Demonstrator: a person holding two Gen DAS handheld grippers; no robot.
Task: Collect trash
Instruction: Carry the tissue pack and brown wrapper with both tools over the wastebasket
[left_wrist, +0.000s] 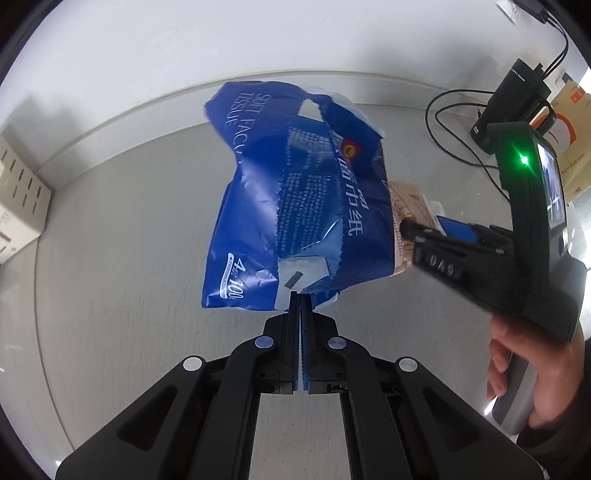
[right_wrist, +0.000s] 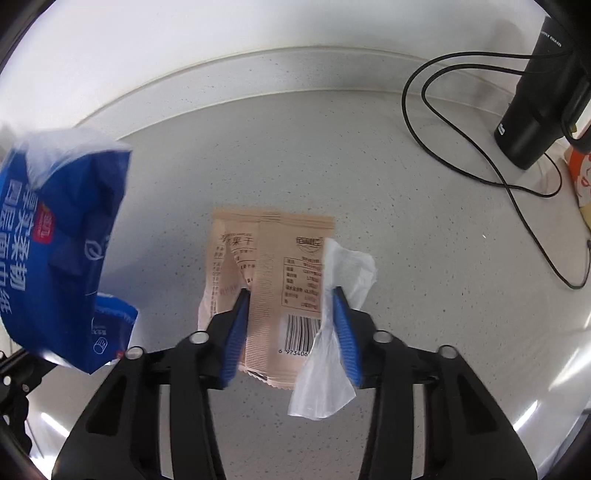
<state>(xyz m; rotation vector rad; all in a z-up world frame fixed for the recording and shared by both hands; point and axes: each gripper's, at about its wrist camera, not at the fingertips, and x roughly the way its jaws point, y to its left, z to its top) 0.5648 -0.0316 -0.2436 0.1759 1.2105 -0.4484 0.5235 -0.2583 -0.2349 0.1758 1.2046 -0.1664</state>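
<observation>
The blue tissue wrapper (left_wrist: 295, 199) is held above the grey countertop (left_wrist: 129, 229), pinched at its near edge by the closed left gripper (left_wrist: 300, 301). To its right, the beige snack packet (right_wrist: 273, 280) is flanked by the parted fingers of the right gripper (right_wrist: 290, 295); whether it is gripped cannot be told. A small clear plastic scrap (right_wrist: 332, 332) is draped on the right finger.

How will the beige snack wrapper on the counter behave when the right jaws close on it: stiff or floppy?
The beige snack wrapper looks flat, creased and torn, so it is probably empty, light and floppy. It lies on the smooth counter, so it may slide. The thin white plastic scrap against one finger may be pinched along with it.
</observation>
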